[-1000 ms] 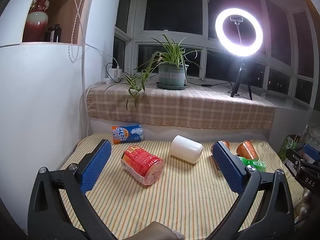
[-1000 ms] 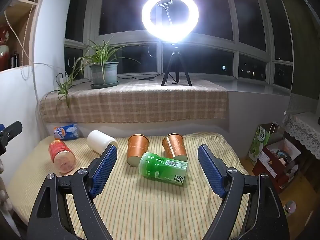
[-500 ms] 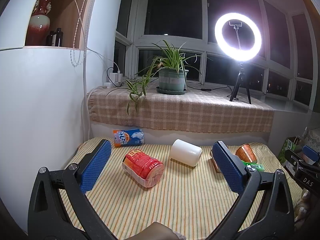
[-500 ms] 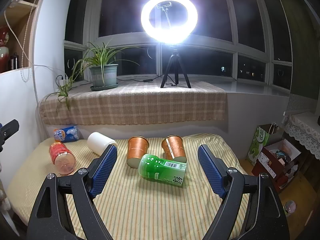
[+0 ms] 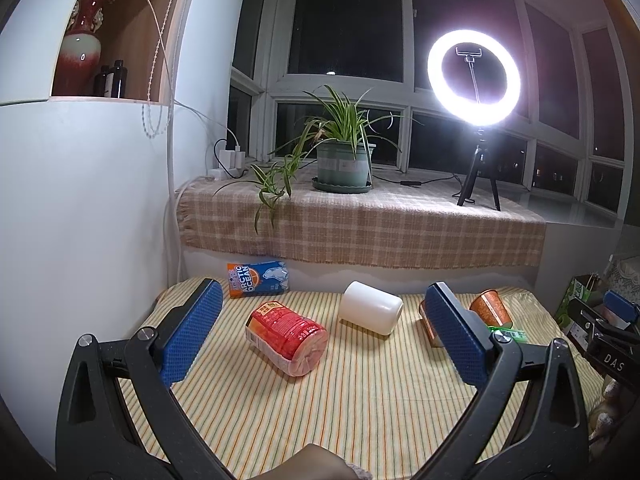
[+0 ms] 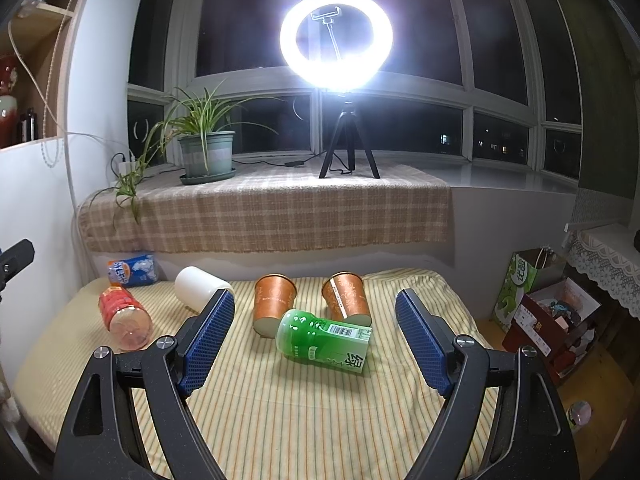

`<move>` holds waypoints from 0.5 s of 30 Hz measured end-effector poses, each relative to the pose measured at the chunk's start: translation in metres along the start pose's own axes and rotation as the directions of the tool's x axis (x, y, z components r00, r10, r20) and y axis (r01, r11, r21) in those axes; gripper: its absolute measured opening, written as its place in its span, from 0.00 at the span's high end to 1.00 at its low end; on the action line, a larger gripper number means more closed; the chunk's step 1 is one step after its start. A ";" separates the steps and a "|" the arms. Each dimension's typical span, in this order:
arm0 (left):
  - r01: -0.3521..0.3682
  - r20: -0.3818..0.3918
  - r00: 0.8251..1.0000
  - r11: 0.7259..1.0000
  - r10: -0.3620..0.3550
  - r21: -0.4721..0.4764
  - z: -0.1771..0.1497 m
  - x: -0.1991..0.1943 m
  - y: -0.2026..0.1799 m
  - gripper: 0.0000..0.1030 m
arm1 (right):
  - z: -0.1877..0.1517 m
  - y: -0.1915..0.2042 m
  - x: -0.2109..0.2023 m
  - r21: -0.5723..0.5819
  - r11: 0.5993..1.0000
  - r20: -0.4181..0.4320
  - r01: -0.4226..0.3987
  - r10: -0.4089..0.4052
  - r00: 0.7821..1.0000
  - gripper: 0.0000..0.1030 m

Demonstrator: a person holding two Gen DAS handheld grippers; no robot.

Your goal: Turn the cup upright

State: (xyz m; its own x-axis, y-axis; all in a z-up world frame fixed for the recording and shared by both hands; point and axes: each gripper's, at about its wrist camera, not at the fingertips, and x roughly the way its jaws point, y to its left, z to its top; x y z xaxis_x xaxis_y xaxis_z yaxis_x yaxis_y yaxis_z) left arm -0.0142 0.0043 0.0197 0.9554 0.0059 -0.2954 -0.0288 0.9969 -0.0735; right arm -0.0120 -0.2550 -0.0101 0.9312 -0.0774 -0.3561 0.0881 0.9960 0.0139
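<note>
Two copper paper cups lie tipped on the striped cloth, the left cup [image 6: 274, 306] and the right cup [image 6: 347, 294], mouths toward me. In the left wrist view the right cup [image 5: 491, 309] shows and the left cup [image 5: 427, 318] is partly hidden behind a finger. A white cup [image 6: 198, 289] [image 5: 371, 313] lies on its side farther left. My right gripper [image 6: 314, 338] is open and empty, held above the cloth in front of the copper cups. My left gripper [image 5: 326, 340] is open and empty, before the red bottle.
A green bottle [image 6: 326, 340] lies just in front of the copper cups. A red bottle [image 5: 286, 336] [image 6: 124, 316] lies at left, a blue-orange packet [image 5: 258, 278] at the back. A plaid-covered sill [image 6: 264, 208] with plant and ring light rises behind. Boxes [image 6: 556, 320] stand beyond the right edge.
Both views have drifted slightly, so both grippers rose or tilted a little. No object has moved and both grippers stay open.
</note>
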 end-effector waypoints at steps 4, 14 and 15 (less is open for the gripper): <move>0.001 0.000 1.000 1.000 -0.001 -0.002 -0.001 -0.001 0.000 0.00 | 0.000 0.000 0.001 0.001 1.000 -0.002 -0.001 0.001 1.000 0.20; 0.002 0.003 1.000 1.000 -0.002 0.001 -0.003 -0.001 0.000 0.00 | -0.001 -0.001 0.001 0.002 1.000 -0.004 0.000 0.000 1.000 0.20; 0.001 0.004 1.000 1.000 -0.001 0.001 -0.002 -0.001 0.000 0.00 | -0.001 -0.001 0.002 0.003 1.000 -0.005 0.000 0.000 1.000 0.20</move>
State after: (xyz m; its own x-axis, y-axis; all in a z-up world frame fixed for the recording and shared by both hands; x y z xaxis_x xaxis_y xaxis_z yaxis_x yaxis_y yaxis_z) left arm -0.0162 0.0039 0.0177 0.9565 0.0049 -0.2918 -0.0273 0.9970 -0.0728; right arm -0.0109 -0.2563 -0.0120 0.9294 -0.0773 -0.3608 0.0894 0.9959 0.0169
